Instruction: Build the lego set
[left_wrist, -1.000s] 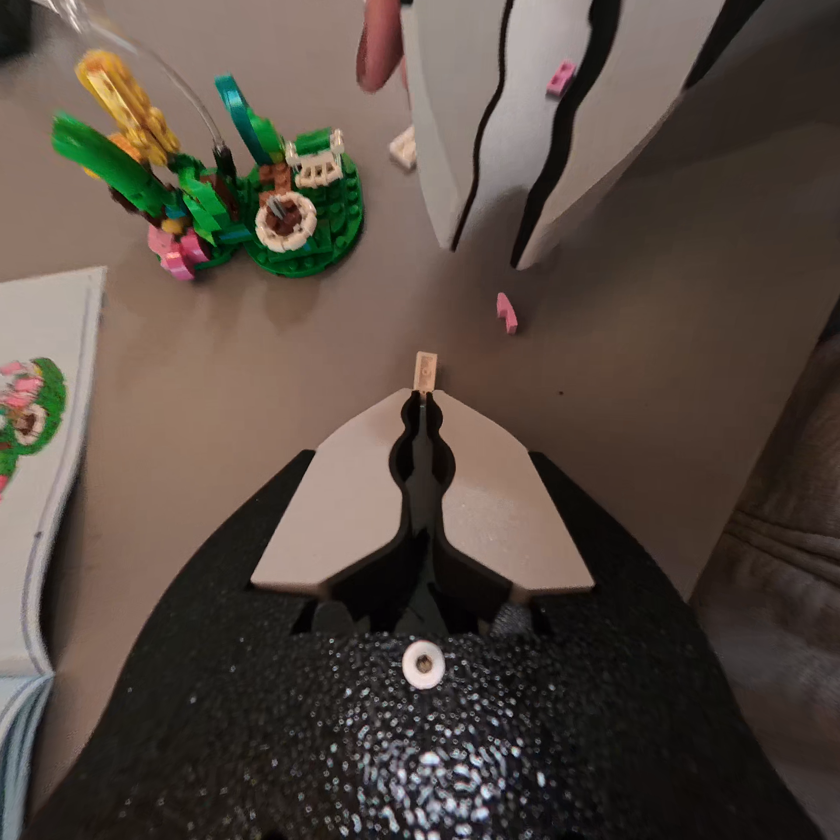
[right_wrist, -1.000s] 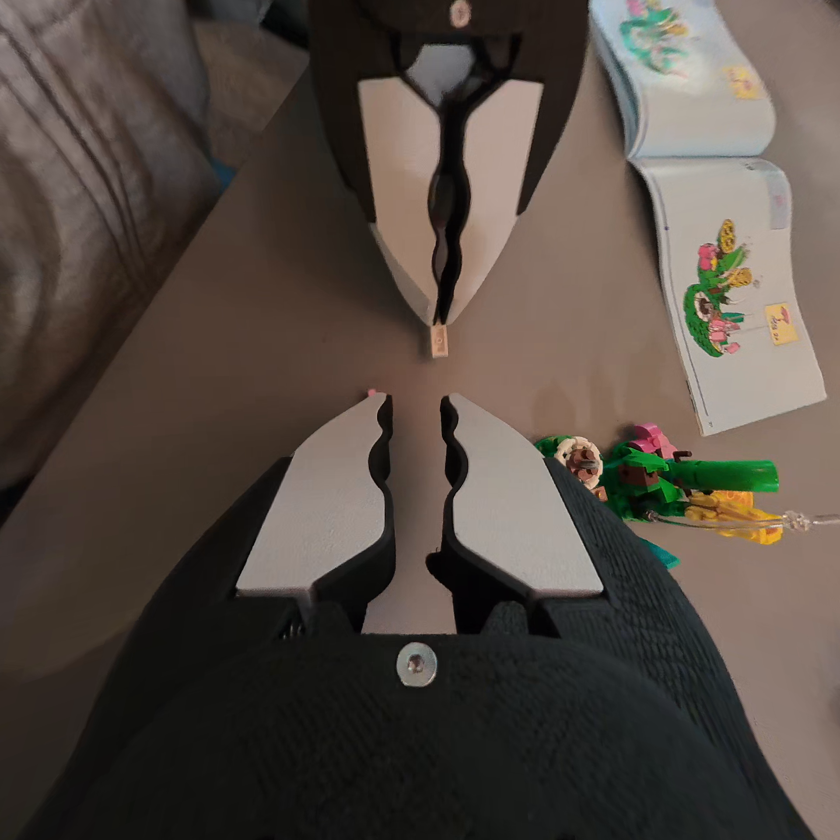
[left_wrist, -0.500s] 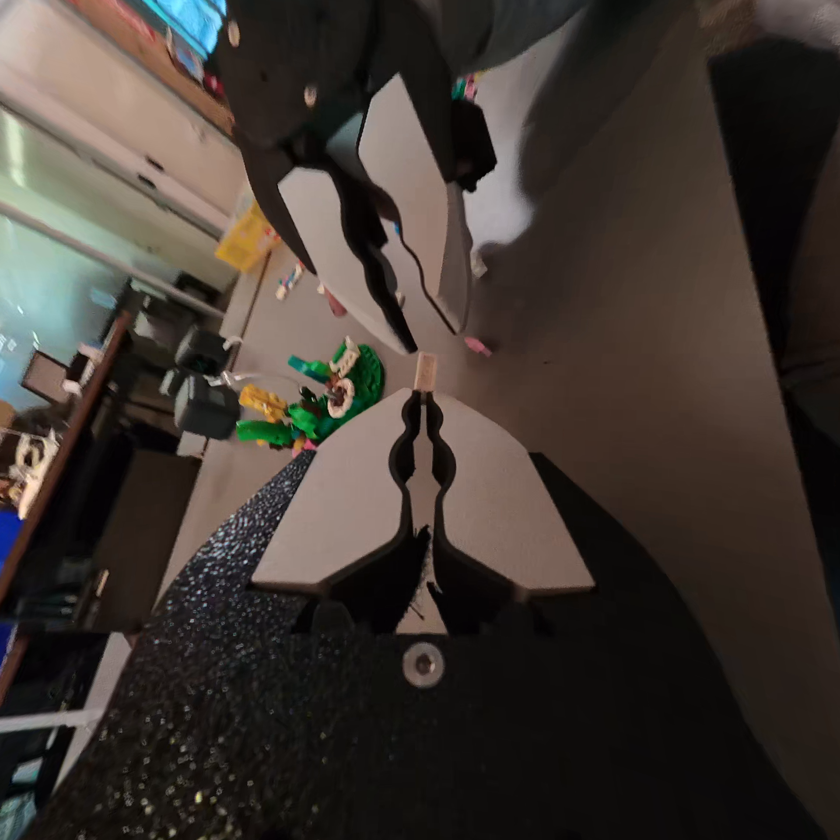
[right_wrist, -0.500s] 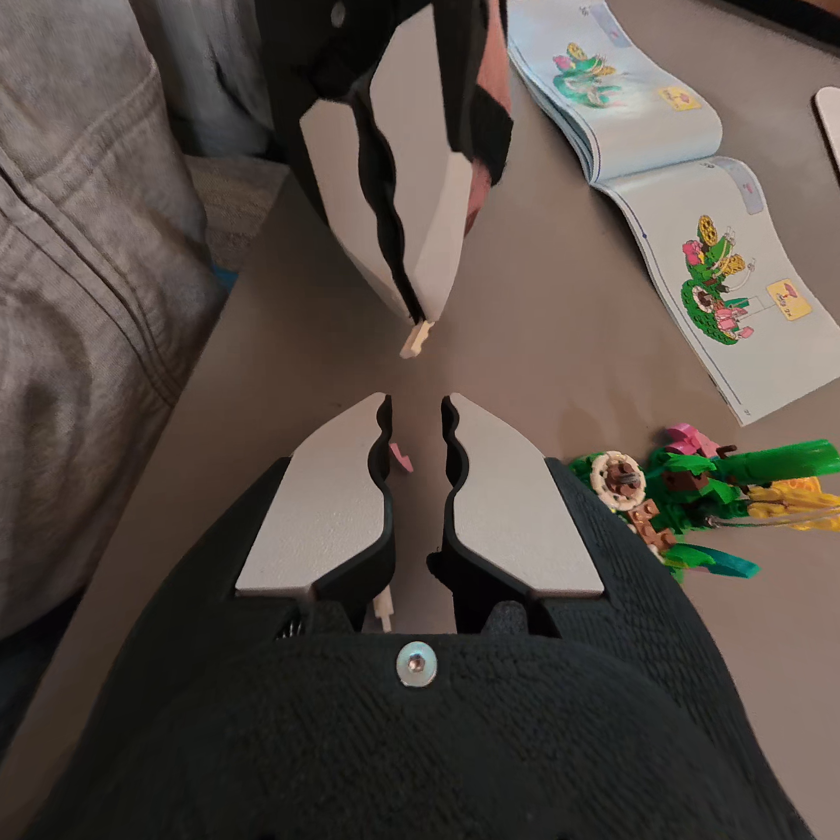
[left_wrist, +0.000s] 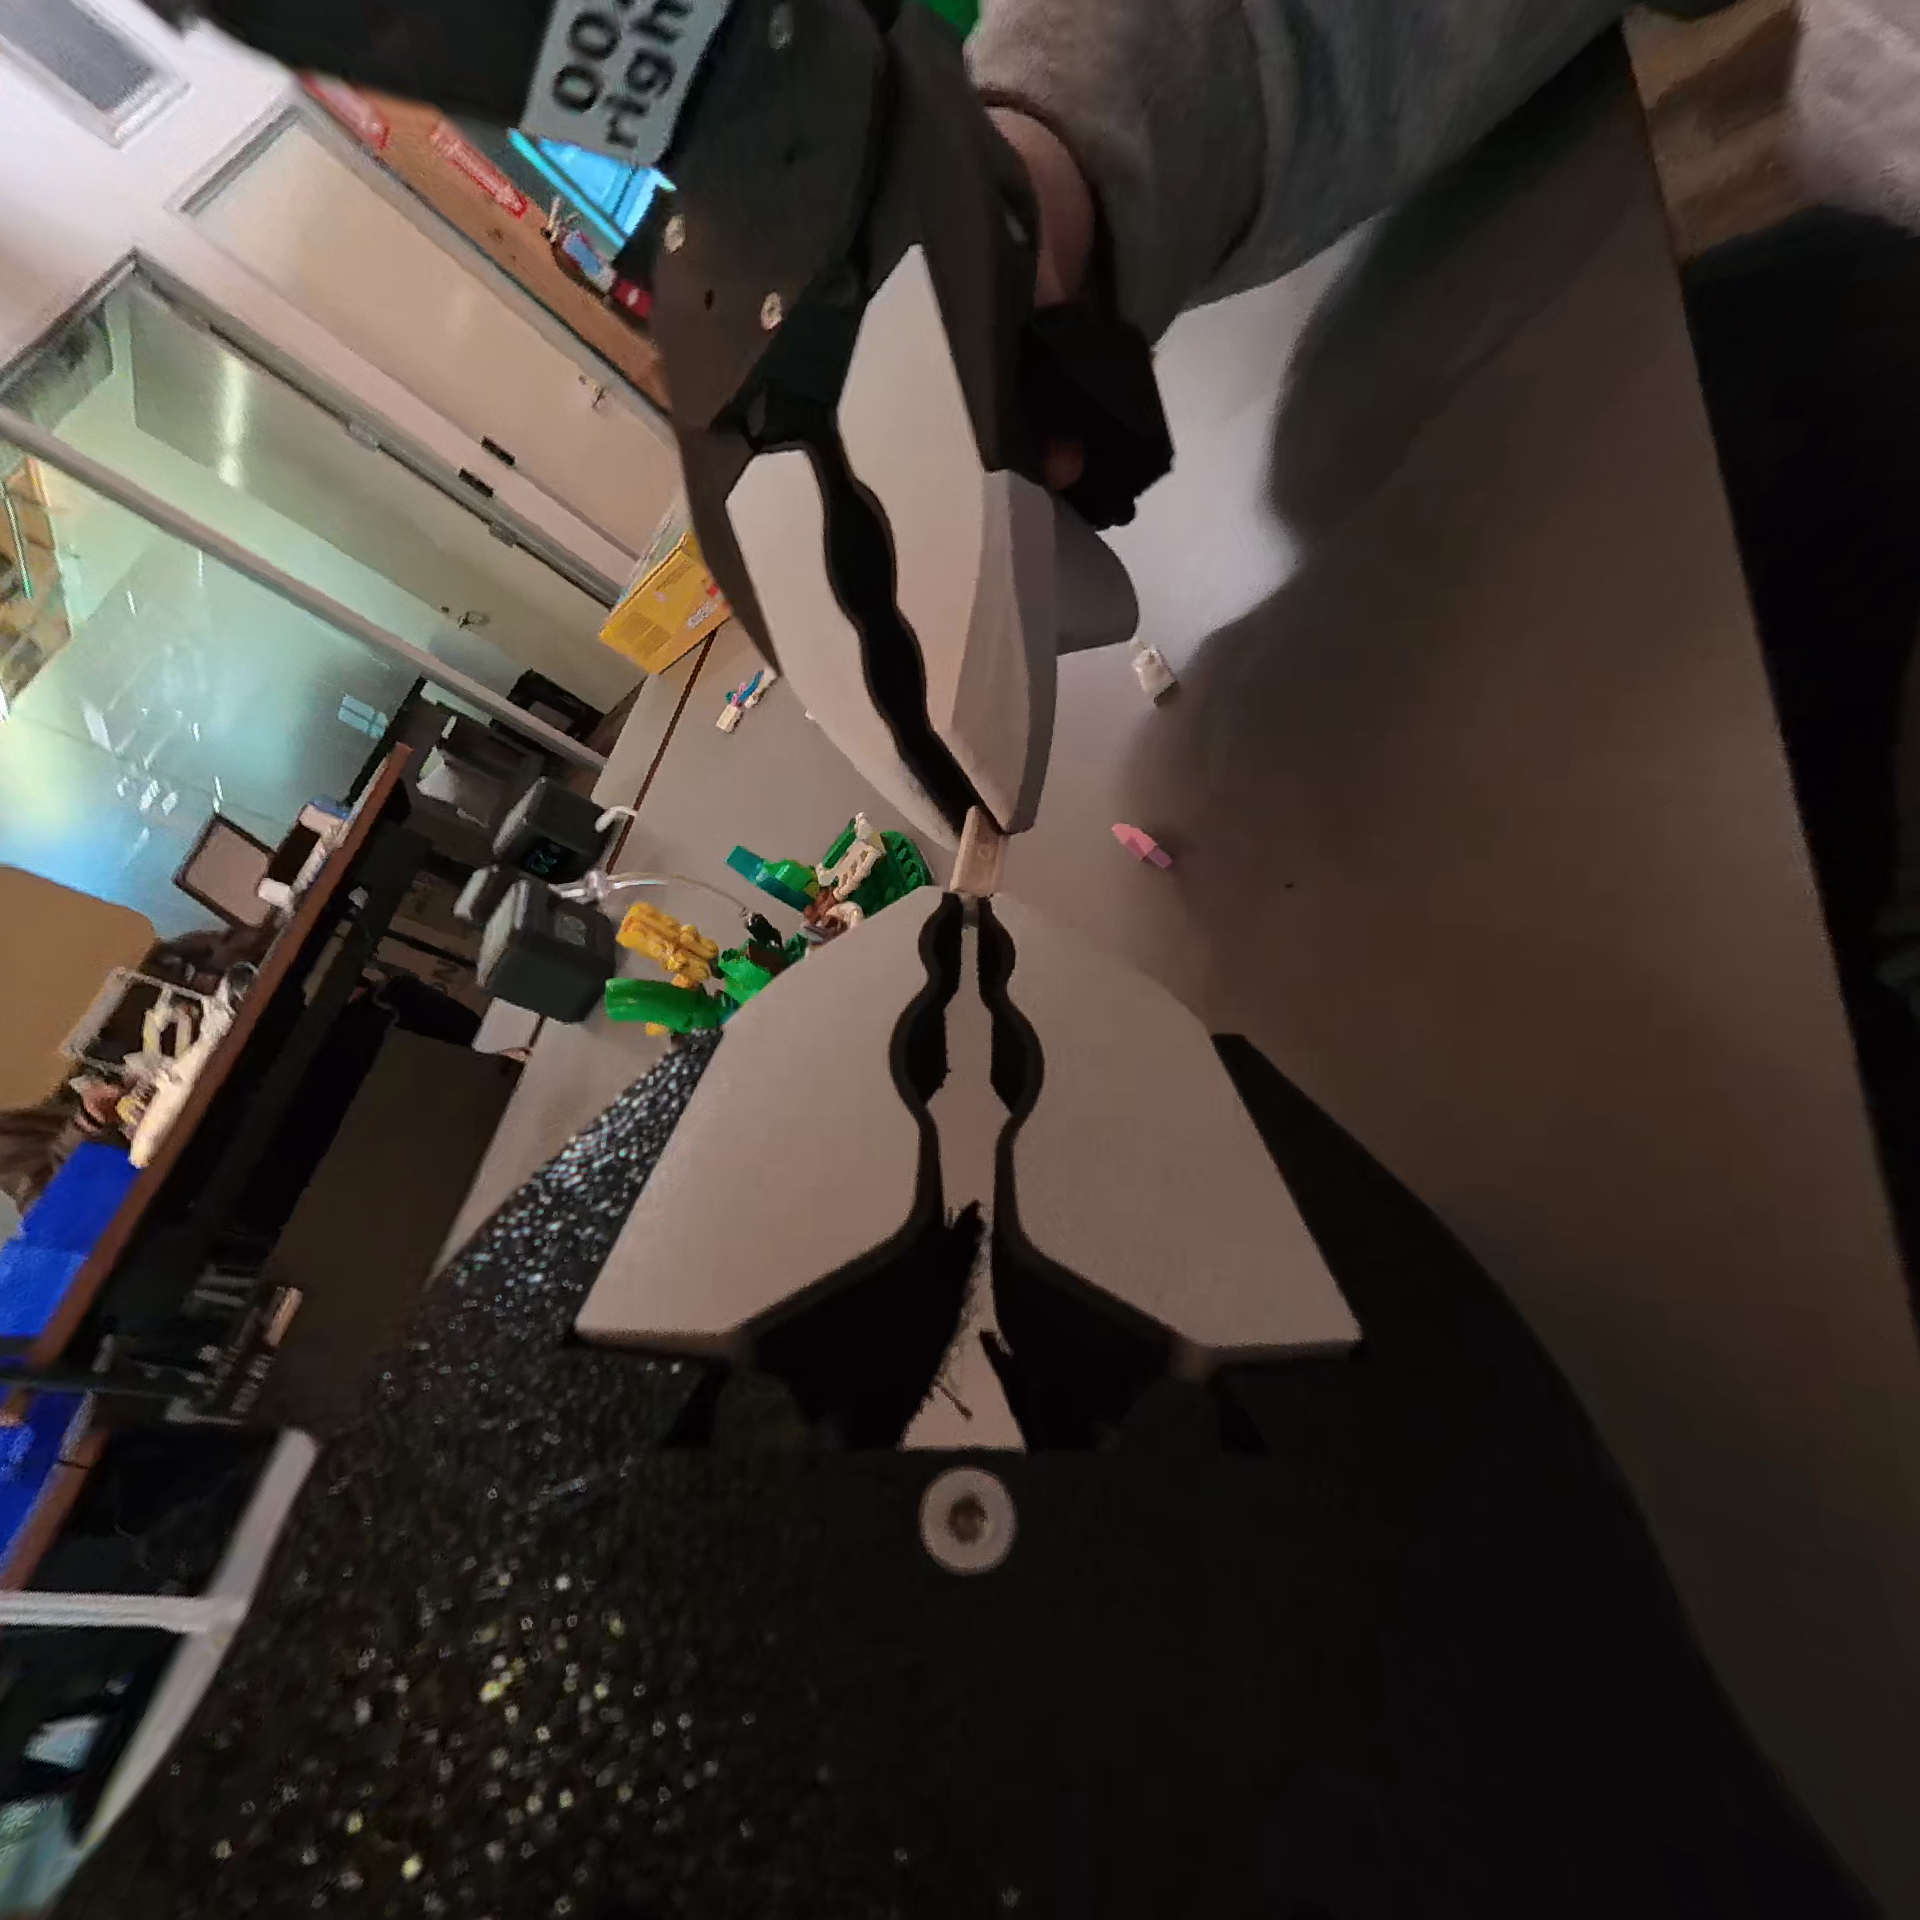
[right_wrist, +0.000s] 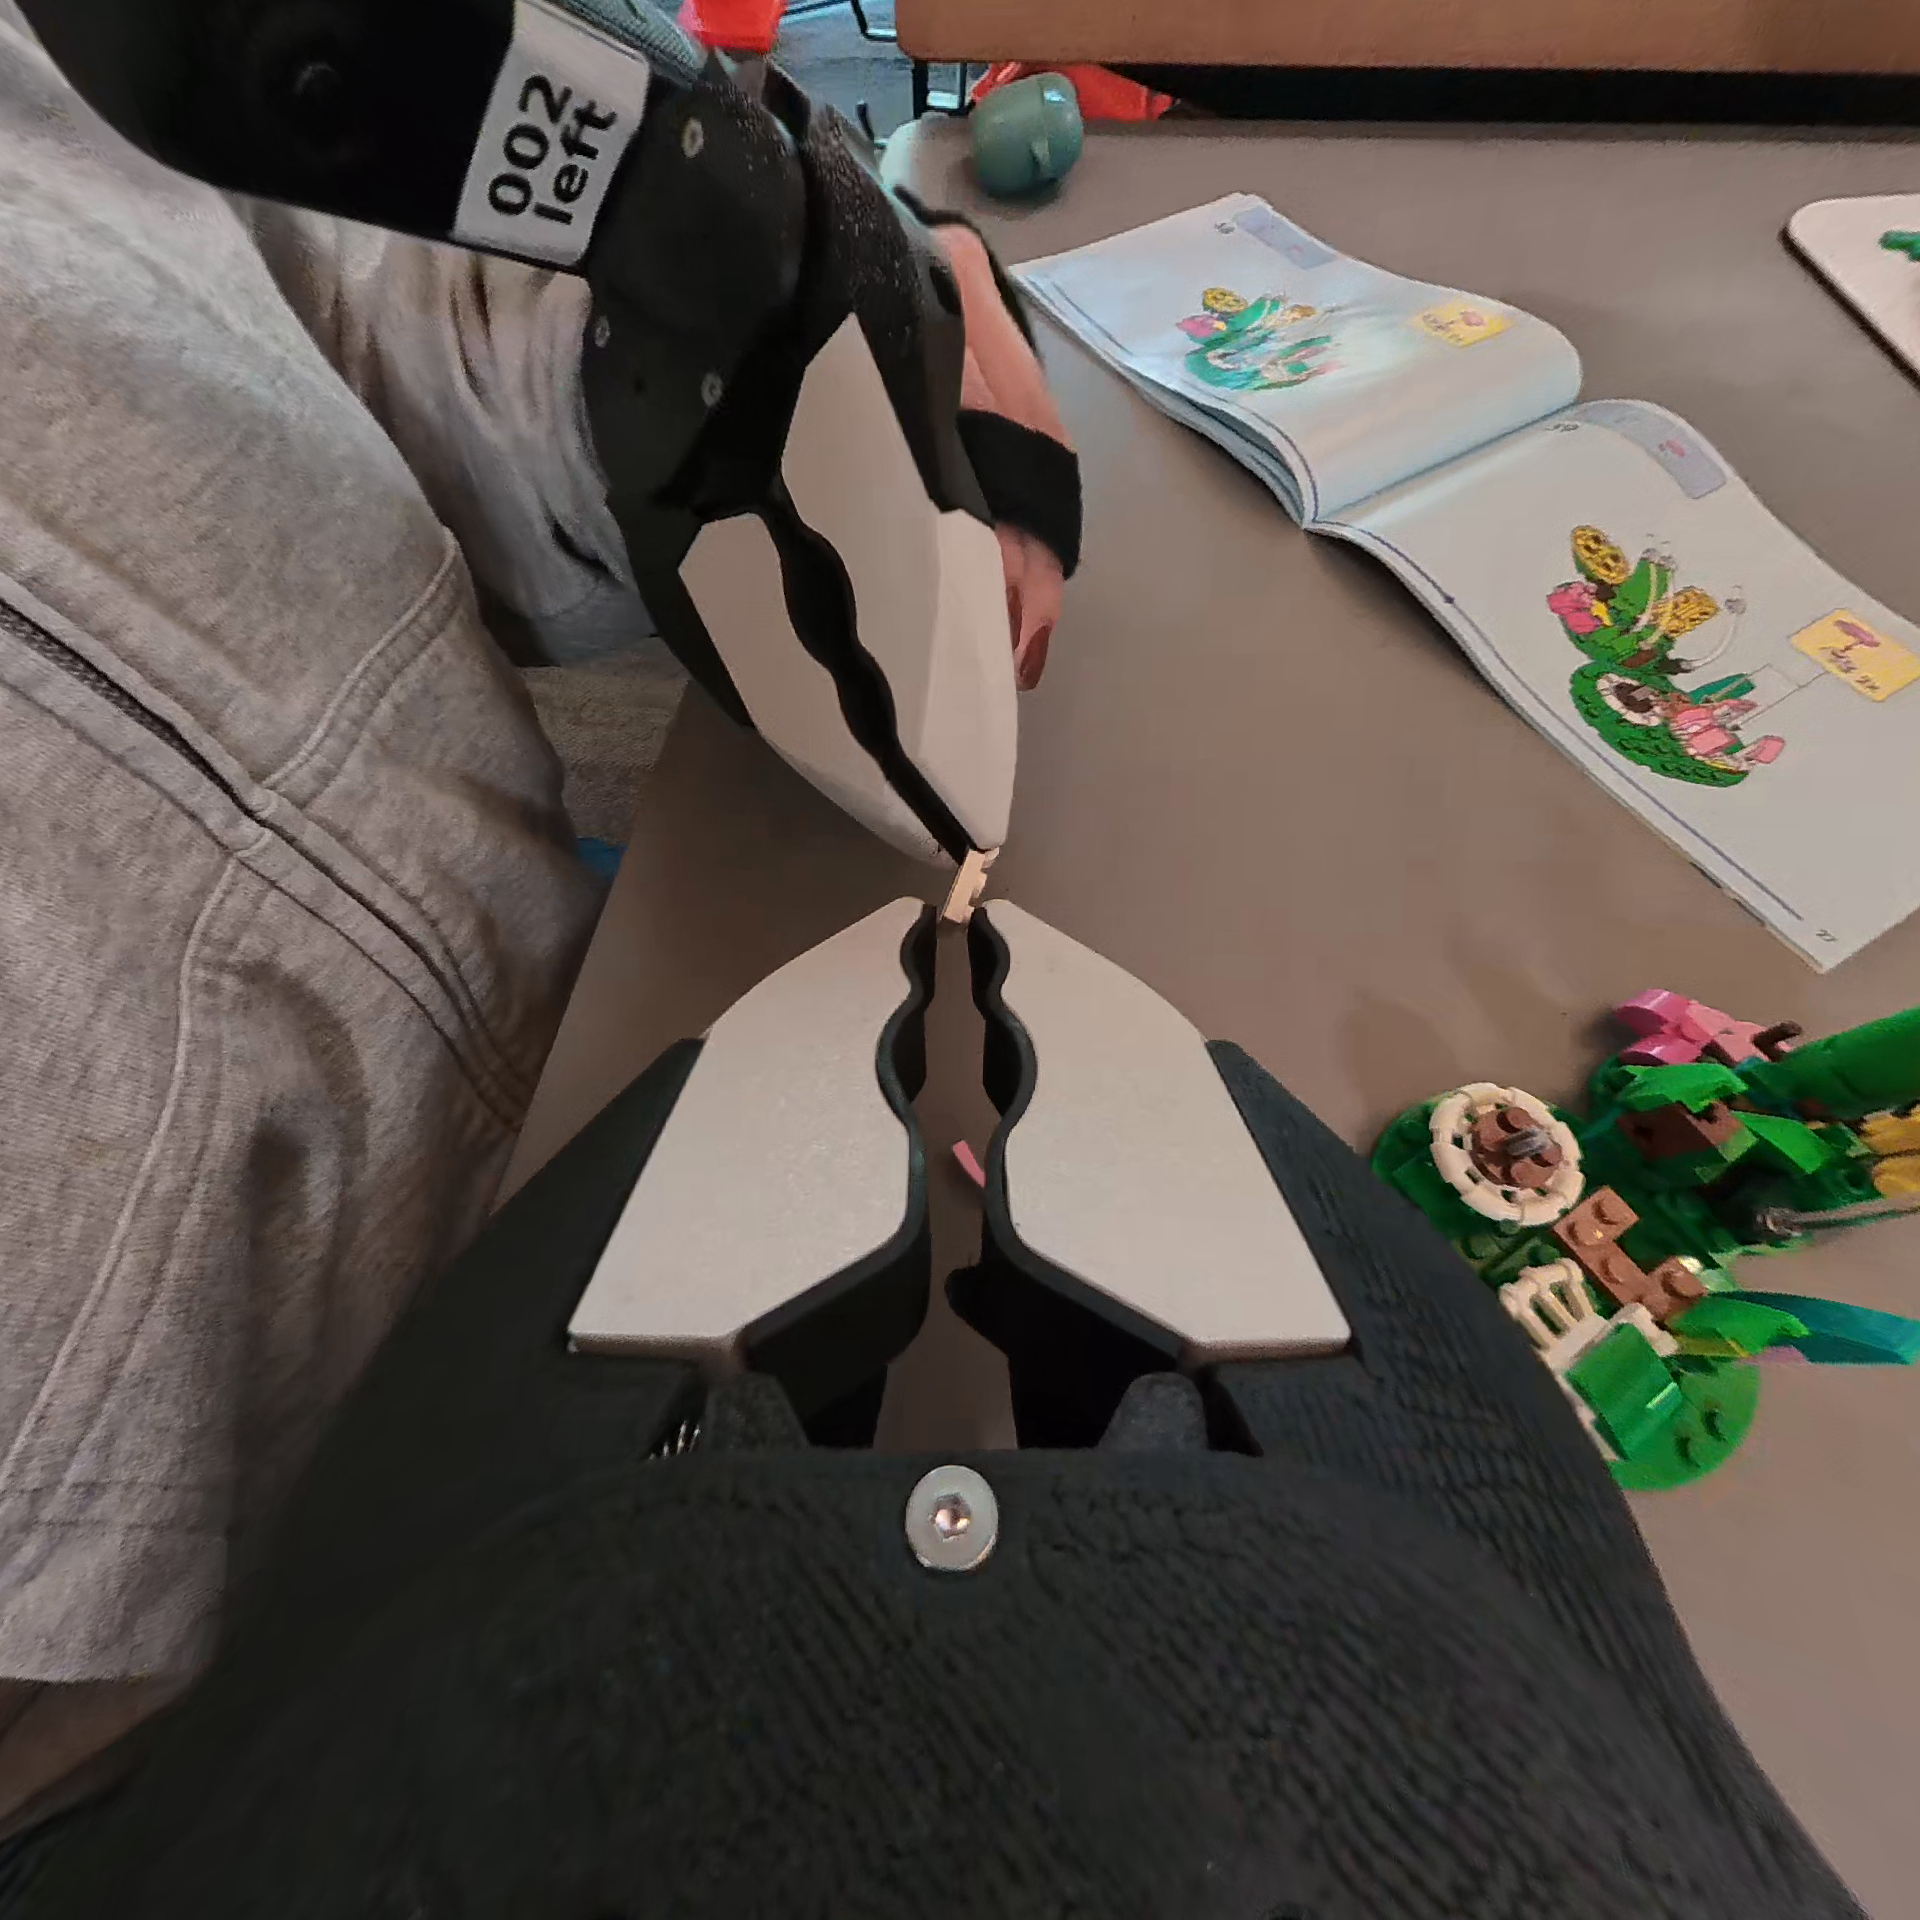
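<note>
On the grey bench (right_wrist: 1351, 727), your open instruction booklet (right_wrist: 1558, 540) lies at two o'clock in the right wrist view, pages up. The green lego model (right_wrist: 1621, 1226) stands at three o'clock in that view, just beside your right hand-held gripper (right_wrist: 954, 914); in the left wrist view it sits at ten o'clock behind the left hand-held gripper (left_wrist: 964, 906). Both tools are raised above the surface and meet tip to tip at centre. The left one is pressed together, pinching one end of a small tan plate (left_wrist: 981, 864). The right one's tips sit at the plate's other end, narrowly parted; you cannot tell whether they grip it. A pink piece (left_wrist: 1141, 844) lies loose at two o'clock of the plate, left view, and a white piece (left_wrist: 1153, 667) beyond it.
</note>
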